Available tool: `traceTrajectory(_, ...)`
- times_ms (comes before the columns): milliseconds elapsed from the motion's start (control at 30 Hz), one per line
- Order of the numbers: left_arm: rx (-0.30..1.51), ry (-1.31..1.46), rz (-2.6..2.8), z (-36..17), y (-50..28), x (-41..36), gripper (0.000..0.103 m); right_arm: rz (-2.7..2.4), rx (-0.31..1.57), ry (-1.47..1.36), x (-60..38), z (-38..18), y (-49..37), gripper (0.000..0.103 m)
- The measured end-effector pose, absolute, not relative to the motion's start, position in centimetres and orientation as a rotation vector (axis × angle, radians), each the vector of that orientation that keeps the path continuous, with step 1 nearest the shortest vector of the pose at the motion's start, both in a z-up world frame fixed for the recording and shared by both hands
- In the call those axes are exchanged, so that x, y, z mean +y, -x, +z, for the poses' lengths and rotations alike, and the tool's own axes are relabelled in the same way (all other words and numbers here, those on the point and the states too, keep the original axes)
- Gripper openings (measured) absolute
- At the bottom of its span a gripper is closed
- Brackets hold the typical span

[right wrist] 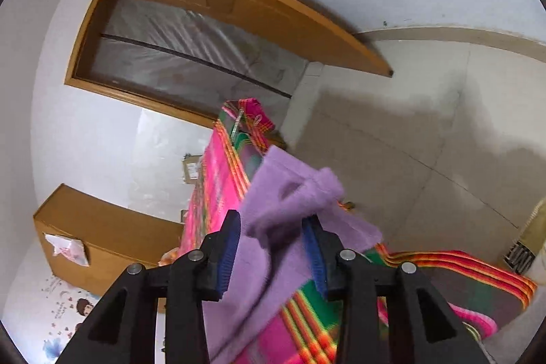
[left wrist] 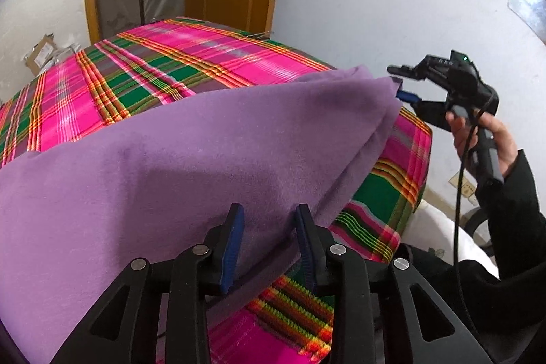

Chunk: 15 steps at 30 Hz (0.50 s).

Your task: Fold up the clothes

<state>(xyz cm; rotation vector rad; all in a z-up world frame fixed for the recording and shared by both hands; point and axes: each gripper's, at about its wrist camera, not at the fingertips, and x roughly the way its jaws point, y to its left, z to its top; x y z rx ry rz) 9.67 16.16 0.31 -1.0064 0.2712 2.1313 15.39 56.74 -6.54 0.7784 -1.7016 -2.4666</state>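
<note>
Purple garment (left wrist: 191, 152) lies folded over on the plaid-covered bed (left wrist: 143, 70), its long axis running from 8 o'clock to 2 o'clock in the left wrist view, one corner pointing toward 2 o'clock. The step looks like releasing a finished fold, done well by backing straight off without dragging cloth. Left gripper (left wrist: 269, 227) and right gripper (right wrist: 271, 232) both have their jaws parted halfway, fabric loose between them, unpinched.
</note>
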Motion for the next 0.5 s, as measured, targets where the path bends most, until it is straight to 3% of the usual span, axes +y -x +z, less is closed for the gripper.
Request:
traceTrajectory(133,0.305,0.996,2.143,0.2,-9.9,16.9,0.032,-2.478,-1.681,-0.802,57.0,-5.8,-14.5,0.039)
traceTrajectory(167,0.315,0.991,2.145,0.2,-10.0,17.1,0.031,-2.491,-1.663,-0.816,57.1,-5.7,-14.4,0.032)
traceTrajectory(233,0.321,0.982,2.142,0.3,-10.1,17.4,0.008,-2.531,-1.611,-0.842,57.1,-5.1,-14.0,0.004)
traceTrajectory(300,0.324,0.970,2.135,0.4,-10.2,17.7,0.002,-2.543,-1.584,-0.807,57.1,-4.5,-14.2,0.004)
traceTrajectory(500,0.290,0.910,2.092,1.7,-10.8,17.1,0.002,-2.636,-1.487,-0.690,57.2,-2.6,-18.0,0.003)
